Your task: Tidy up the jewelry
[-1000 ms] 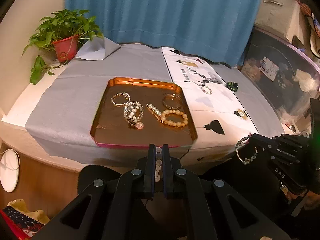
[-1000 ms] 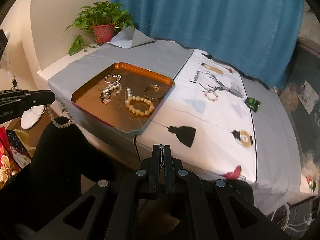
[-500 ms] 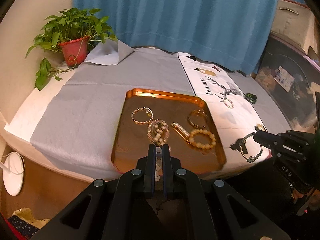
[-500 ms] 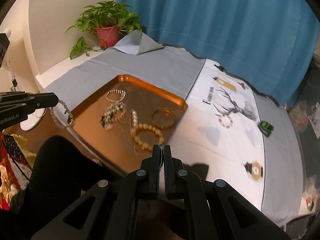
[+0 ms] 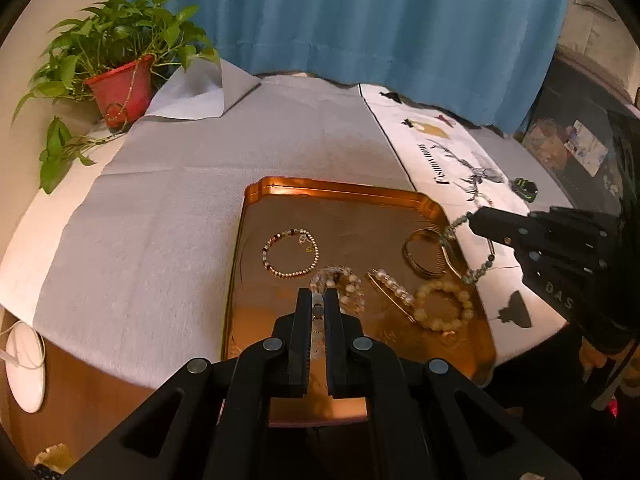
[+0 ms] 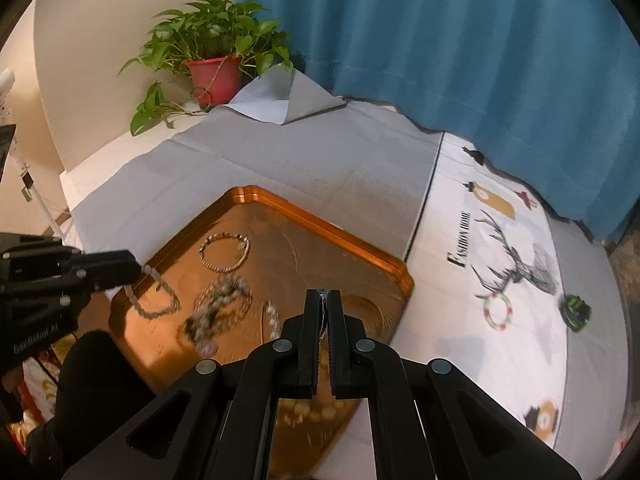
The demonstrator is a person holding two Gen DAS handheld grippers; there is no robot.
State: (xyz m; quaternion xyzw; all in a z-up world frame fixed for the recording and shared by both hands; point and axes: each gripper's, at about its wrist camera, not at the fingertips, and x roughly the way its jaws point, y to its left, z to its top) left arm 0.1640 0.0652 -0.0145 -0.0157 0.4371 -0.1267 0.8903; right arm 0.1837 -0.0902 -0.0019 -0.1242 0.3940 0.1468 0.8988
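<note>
The left gripper pinches a pale grey bead bracelet. The right gripper pinches a dark green bead bracelet; its beads look a bit blurry. Both bracelets hang above the shiny orange metal tray, where other bracelets lie.

Blue curtain across the back, cream wall to its left. Table draped in grey cloth, far corner folded back; white printed runner with a stag and "Fashion Home" lettering beside it. Potted plant in a red pot at the far left corner, vines trailing onto the tabletop. Wood table front below the cloth. Dim, warm light.
</note>
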